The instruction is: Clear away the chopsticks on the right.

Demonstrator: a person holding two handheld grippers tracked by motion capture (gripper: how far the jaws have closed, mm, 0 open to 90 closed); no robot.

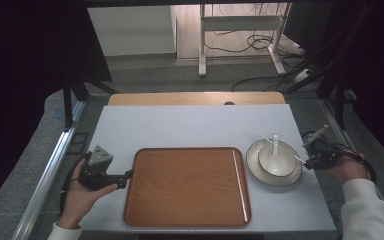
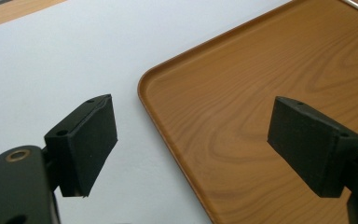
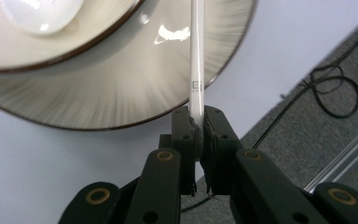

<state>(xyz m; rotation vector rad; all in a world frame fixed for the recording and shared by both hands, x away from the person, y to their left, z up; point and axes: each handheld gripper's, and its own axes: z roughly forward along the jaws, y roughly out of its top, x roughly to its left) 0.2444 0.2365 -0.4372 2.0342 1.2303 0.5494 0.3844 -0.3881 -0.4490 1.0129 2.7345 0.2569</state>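
Note:
A white chopstick [image 3: 196, 56] is clamped at its near end between the jaws of my right gripper [image 3: 196, 126], which is shut on it. The stick runs across a cream plate [image 3: 121, 102] with a dark rim, passing beside the bowl [image 3: 98, 28] that stands on it. From above, the right gripper [image 1: 305, 162] sits at the plate's [image 1: 252, 162] right edge, and the chopstick's [image 1: 260, 135] far tip pokes out at the upper left. A white spoon [image 1: 275, 150] lies in the bowl [image 1: 286, 171]. My left gripper [image 1: 128, 175] stands open at the wooden tray's [image 1: 180, 200] left rim, nothing between its fingers.
A second white chopstick [image 1: 240, 185] lies along the tray's right side. In the left gripper view the open left gripper [image 2: 191, 149] straddles the tray's [image 2: 261, 93] rounded corner, one jaw over the white tabletop [image 2: 74, 56]. Cables trail on the grey floor [image 3: 326, 93] beyond the table's right edge.

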